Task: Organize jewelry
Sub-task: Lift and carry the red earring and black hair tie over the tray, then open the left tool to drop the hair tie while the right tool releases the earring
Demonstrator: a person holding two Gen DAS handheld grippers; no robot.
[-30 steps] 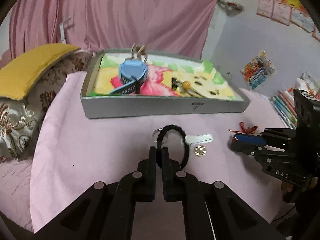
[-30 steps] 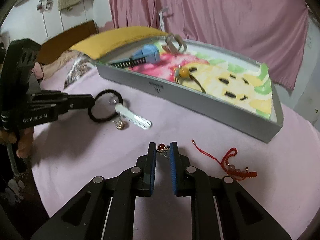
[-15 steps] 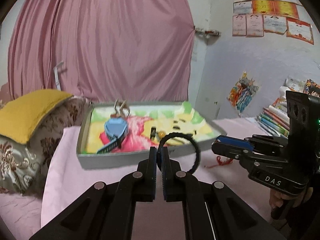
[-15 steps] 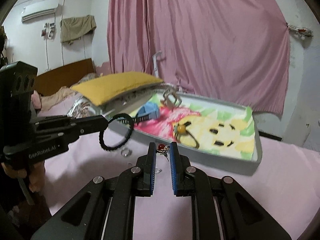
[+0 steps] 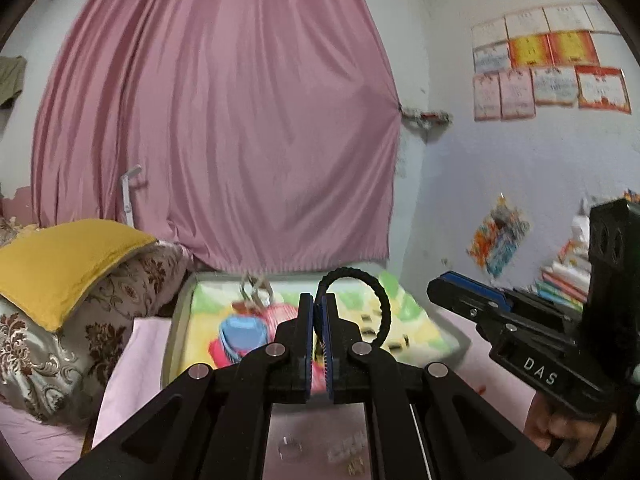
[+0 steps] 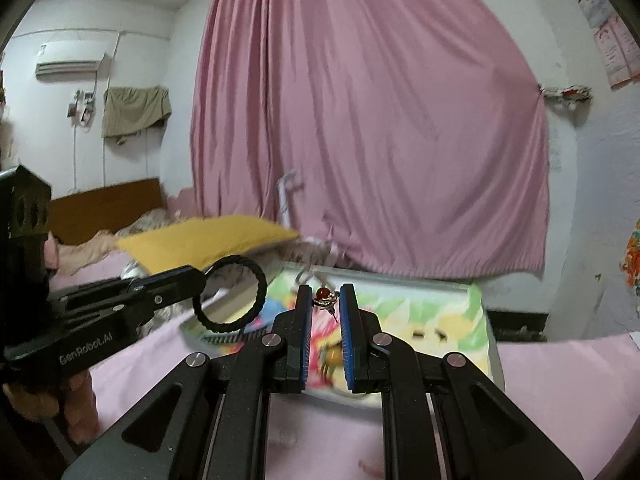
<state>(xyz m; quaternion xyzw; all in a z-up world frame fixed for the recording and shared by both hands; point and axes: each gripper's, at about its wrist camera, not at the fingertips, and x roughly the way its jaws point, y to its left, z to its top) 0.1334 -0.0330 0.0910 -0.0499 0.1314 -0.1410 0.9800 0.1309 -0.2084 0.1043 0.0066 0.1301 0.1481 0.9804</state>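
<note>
My left gripper (image 5: pixel 317 305) is shut on a black hair tie (image 5: pixel 380 304), held in the air above the near edge of the grey tray (image 5: pixel 176 320). The tie also shows in the right wrist view (image 6: pixel 256 296), pinched by the left gripper (image 6: pixel 202 276). My right gripper (image 6: pixel 325 300) is shut on a small red-bead earring (image 6: pixel 325 298), raised in front of the tray (image 6: pixel 494 344). The right gripper shows in the left wrist view (image 5: pixel 436 286). The tray holds a blue watch (image 5: pixel 240 332) and a claw hair clip (image 5: pixel 256 290).
A yellow pillow (image 5: pixel 68 256) on a floral cushion (image 5: pixel 80 340) lies left of the tray. The pink tablecloth (image 5: pixel 136 356) holds small blurred items (image 5: pixel 344 448) under the left gripper. A pink curtain (image 5: pixel 224 140) hangs behind. Books (image 5: pixel 564 276) are stacked at right.
Both grippers rose from the tablecloth and moved toward the tray, each carrying its item: the hair tie lifted off the cloth, the earring stayed pinched.
</note>
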